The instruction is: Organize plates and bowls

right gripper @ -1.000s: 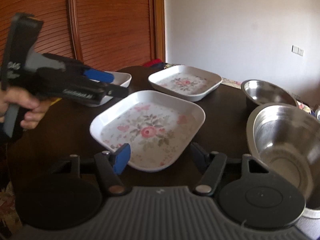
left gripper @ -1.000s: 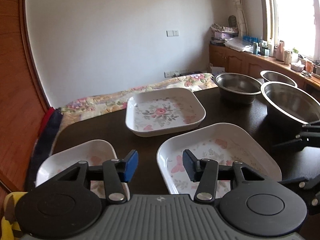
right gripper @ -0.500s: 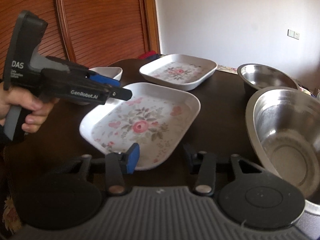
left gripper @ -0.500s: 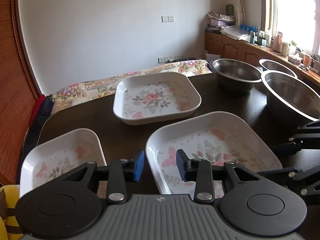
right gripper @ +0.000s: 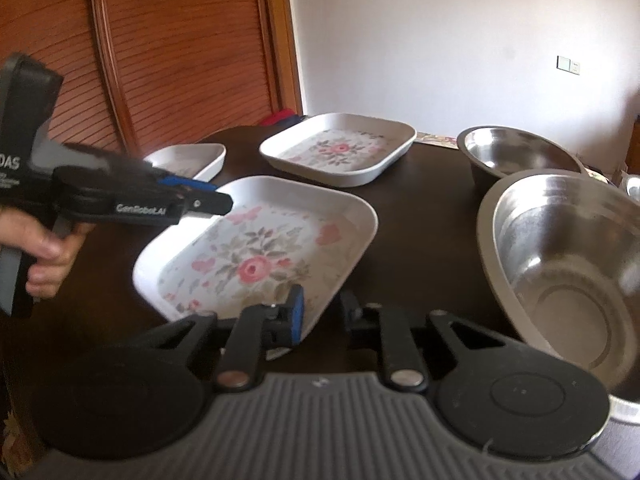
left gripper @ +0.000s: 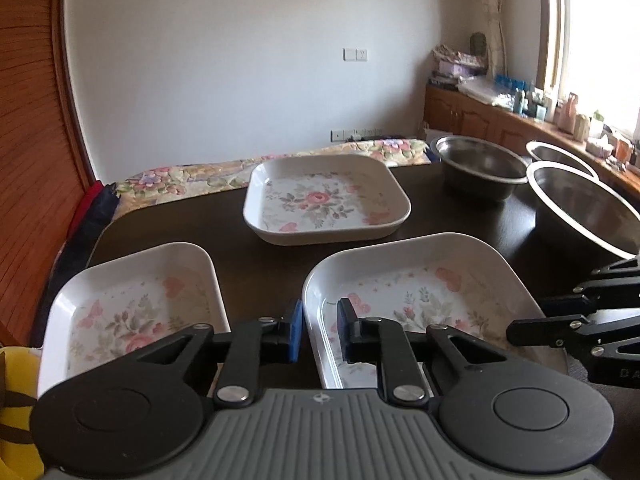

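Three white floral square plates lie on the dark table [left gripper: 236, 232]: a near plate [left gripper: 420, 292] [right gripper: 256, 256], a left plate [left gripper: 132, 304] [right gripper: 188, 158] and a far plate [left gripper: 324, 204] [right gripper: 340, 148]. My left gripper [left gripper: 319, 328] [right gripper: 224, 202] straddles the near plate's left rim, its jaws closing, with a sliver of gap still showing. My right gripper [right gripper: 322, 312] [left gripper: 528, 316] straddles the opposite rim, its jaws also closing and the outer pad still off the edge. Steel bowls stand on the right: a large bowl [right gripper: 568, 264] [left gripper: 580, 208] and a smaller bowl [right gripper: 516, 152] [left gripper: 480, 160].
A third steel bowl [left gripper: 560, 156] sits behind the large one. A person's hand [right gripper: 44, 252] holds the left gripper's handle. A floral cloth [left gripper: 240, 168] lies past the table's far edge. A wooden counter with clutter [left gripper: 520, 112] runs under the window.
Both pairs of jaws have narrowed a lot, from wide apart to close around the near plate's two opposite rims. The plates and bowls have not shifted.
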A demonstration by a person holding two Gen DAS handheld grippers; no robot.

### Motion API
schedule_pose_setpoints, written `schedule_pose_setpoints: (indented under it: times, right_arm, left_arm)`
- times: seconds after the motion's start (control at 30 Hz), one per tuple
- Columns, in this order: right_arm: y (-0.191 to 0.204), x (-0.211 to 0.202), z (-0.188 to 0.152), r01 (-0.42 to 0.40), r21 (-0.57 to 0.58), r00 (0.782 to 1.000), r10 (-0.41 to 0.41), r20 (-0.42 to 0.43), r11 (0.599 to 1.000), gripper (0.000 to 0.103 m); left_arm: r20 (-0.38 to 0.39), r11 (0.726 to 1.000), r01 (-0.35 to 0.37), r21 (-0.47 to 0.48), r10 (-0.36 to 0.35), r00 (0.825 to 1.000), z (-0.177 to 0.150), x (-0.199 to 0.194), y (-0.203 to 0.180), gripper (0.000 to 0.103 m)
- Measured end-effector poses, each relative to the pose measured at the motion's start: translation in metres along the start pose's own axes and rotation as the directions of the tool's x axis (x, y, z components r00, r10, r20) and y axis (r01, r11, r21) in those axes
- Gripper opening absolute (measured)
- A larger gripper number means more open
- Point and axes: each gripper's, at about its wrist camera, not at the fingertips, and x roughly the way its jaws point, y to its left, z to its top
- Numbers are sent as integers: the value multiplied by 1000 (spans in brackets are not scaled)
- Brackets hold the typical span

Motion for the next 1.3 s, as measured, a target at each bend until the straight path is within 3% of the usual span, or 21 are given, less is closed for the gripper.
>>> schedule_pose_setpoints:
  times: [0.47,1.0,1.3]
  right_arm:
    - [0,-20,5,0,41,997,-3,76,999,12]
    - [22,-73,5,-41,42,986,34,166,998,9]
    - [37,-96,1,-80,32,978,72,195,996,9]
  left_arm:
    - [85,1000,-11,2,10,996,2,-49,-14,49]
    - [191,999,-38,17,34,981,-4,-128,-30,49]
    - [222,999,-49,11,46,974,-24,-165,-38,49]
